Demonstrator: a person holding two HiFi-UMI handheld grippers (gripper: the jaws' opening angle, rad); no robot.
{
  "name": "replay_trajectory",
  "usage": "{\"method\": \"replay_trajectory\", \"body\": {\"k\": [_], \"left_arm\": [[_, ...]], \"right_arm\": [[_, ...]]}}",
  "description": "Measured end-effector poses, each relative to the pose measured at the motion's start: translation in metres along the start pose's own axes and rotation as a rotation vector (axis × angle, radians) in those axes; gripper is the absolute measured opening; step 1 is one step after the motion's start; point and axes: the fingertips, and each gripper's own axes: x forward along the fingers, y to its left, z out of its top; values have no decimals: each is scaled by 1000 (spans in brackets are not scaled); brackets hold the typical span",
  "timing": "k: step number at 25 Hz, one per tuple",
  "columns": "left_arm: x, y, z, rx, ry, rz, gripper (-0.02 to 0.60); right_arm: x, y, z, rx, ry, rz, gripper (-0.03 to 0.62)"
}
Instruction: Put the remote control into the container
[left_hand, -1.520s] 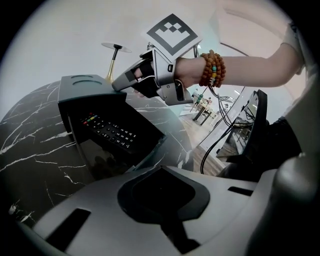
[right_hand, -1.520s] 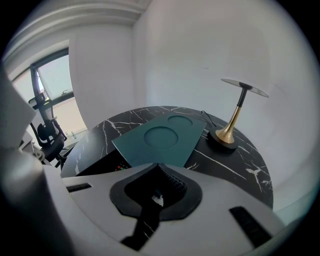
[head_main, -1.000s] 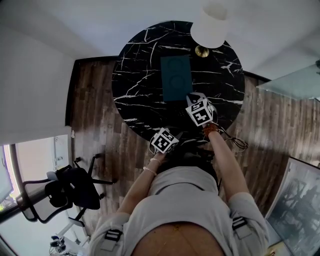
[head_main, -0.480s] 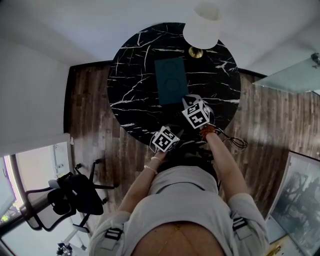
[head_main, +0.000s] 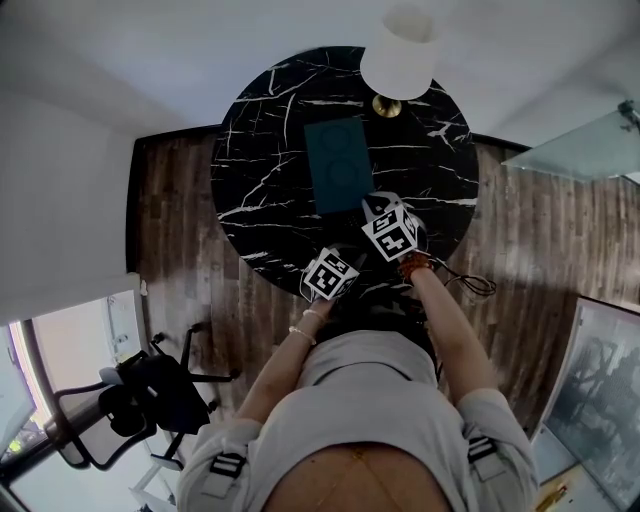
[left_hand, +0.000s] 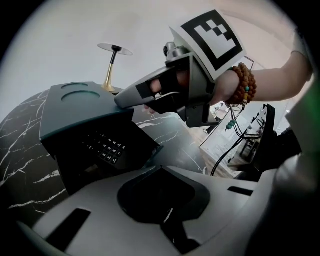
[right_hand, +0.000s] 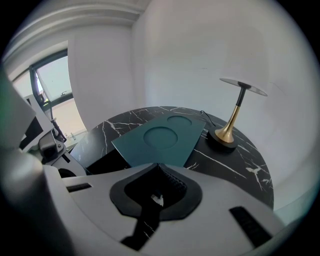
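Two jaw pairs are showing drawn together and empty. Left gripper (head_main: 350, 259) is hovering at the table's (head_main: 260, 150) near edge. Right gripper (head_main: 372, 204) is touching the tilted teal lid (left_hand: 75, 107) at its near right edge; remote control (left_hand: 104, 147) is lying inside the container (left_hand: 67, 167), beneath it.

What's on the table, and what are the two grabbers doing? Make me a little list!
table: round, black marble
box: teal, mid-table
lid: near end raised, dark gap underneath
remote: black with buttons, in the box under the lid
lamp: behind the box
right gripper: seems to pinch the lid's edge
left gripper: by the table's near edge, holding nothing; jaws unclear
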Motion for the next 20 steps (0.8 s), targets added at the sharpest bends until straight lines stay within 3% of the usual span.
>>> {"method": "replay_trajectory", "body": {"k": [20], "left_arm": [[4,40,35,11,-40,56,5]], "right_arm": [[1,1,0,-11,5,-17,12]]}}
